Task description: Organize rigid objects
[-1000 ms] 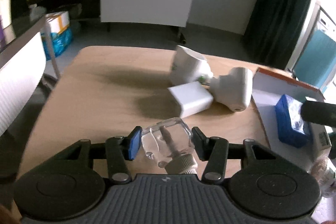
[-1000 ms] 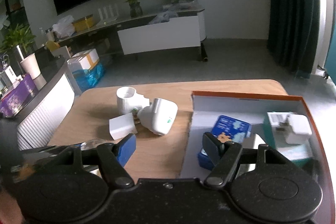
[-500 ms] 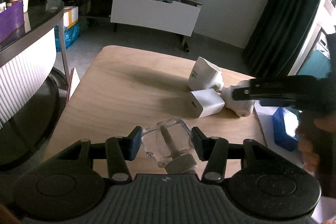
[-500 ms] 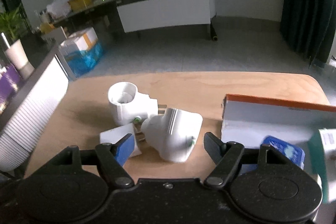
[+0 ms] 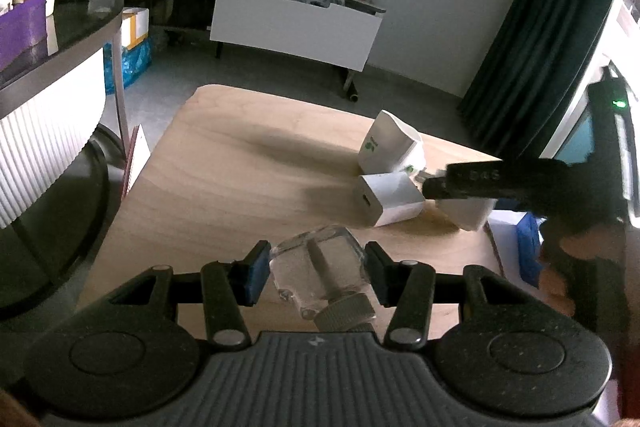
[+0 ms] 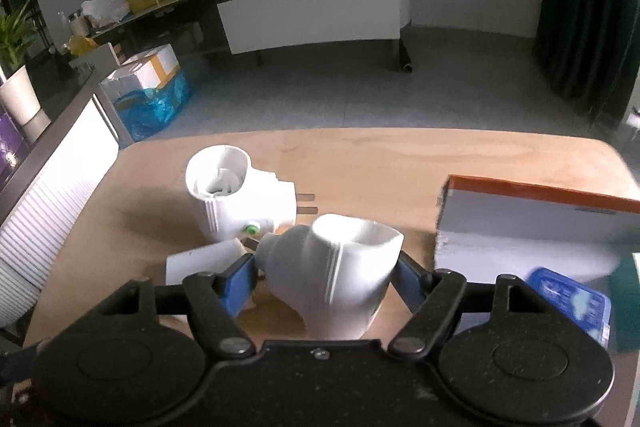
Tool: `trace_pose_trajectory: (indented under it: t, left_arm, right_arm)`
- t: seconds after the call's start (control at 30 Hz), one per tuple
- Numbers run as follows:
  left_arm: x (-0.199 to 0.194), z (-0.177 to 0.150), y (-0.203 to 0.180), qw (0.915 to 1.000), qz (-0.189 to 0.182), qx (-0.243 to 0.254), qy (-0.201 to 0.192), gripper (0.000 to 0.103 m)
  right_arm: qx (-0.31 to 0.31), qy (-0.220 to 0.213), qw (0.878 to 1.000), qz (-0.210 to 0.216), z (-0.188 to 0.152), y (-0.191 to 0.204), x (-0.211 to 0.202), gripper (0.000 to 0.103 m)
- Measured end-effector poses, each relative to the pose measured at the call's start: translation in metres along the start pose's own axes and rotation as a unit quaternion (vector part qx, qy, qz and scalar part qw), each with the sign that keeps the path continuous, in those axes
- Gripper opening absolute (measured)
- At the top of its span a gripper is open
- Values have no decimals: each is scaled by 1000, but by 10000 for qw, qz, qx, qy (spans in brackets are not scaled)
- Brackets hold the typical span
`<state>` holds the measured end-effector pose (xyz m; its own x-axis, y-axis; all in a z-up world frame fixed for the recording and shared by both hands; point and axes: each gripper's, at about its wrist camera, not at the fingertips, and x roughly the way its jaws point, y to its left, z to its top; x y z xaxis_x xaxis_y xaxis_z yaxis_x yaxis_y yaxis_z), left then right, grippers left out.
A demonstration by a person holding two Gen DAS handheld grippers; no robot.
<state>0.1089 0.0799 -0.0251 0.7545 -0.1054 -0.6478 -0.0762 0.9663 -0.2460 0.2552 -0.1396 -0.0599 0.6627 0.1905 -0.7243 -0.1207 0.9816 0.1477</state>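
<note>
**Trainee:** Tongs first, then: how did mine stand at that moment?

**Coach:** Your left tongs (image 5: 316, 275) were clamped on the small clear bottle (image 5: 320, 273), cap toward you, held above the near edge of the desk (image 5: 240, 163). Your right tongs (image 6: 324, 277) stood apart around the nearer white plug adapter (image 6: 336, 271), which lay on its side on the desk. Whether the blue pads were pressing on it yet, I could not tell; the right one looked to be touching its shell.

**Trainee:** What sat beside it?

**Coach:** The flat white charger (image 6: 204, 263) lay just beside your left pad, and the second plug adapter (image 6: 236, 195) was just behind, its prongs pointing toward the one you wanted. The orange-rimmed box (image 6: 540, 211), with a blue case (image 6: 568, 301) inside, waited to your right.

**Trainee:** So how should I have done the pick well?

**Coach:** I would have had you seat both pads on the flatter ribbed sides rather than the rounded neck, since that curved shell probably slips. You needed to keep the left pad clear of the charger, close slowly, and lift straight up so the neighbour's prongs did not catch. Your bottle hand only had to stay steady.
</note>
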Motion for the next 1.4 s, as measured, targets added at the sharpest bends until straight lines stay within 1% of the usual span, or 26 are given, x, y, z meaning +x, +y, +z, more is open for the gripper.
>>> trace_pose_trajectory:
  t: [0.23,0.4,0.5,0.63,0.73,0.87,1.0,1.4]
  left_arm:
    - [-13,2,-8,9999,-13,62,-106,52]
    - [-28,4,-16,9996,9,214,-193,52]
    - [-38,4,-19,9992,51,297,-249,52]
    - [-51,3,-25,9989,72,368,-299,52]
    - [-60,1,-29,9985,56,428,-343,52]
    - [-71,-2,-34,9981,30,474,-398,52]
    - [-78,-5,-37,9978,30,507,-432,52]
    - [-93,-11,-50,9966,-40,635,-514,52]
  right_arm:
    - [-104,-334,9993,125,-17,14,-57,86]
    - [-227,-630,9977,82,-36,26,-96,86]
    - [-320,-777,9965,-29,-46,32,-117,86]
    - [-199,-874,9960,27,-58,33,-139,86]
    - [-258,-933,9953,-8,-66,36,-151,86]
    - [-134,-980,9951,42,-74,34,-165,86]
    - [-169,-1048,9944,-1,-83,35,-178,86]
    - [-247,-1170,9928,-75,-100,35,-200,86]
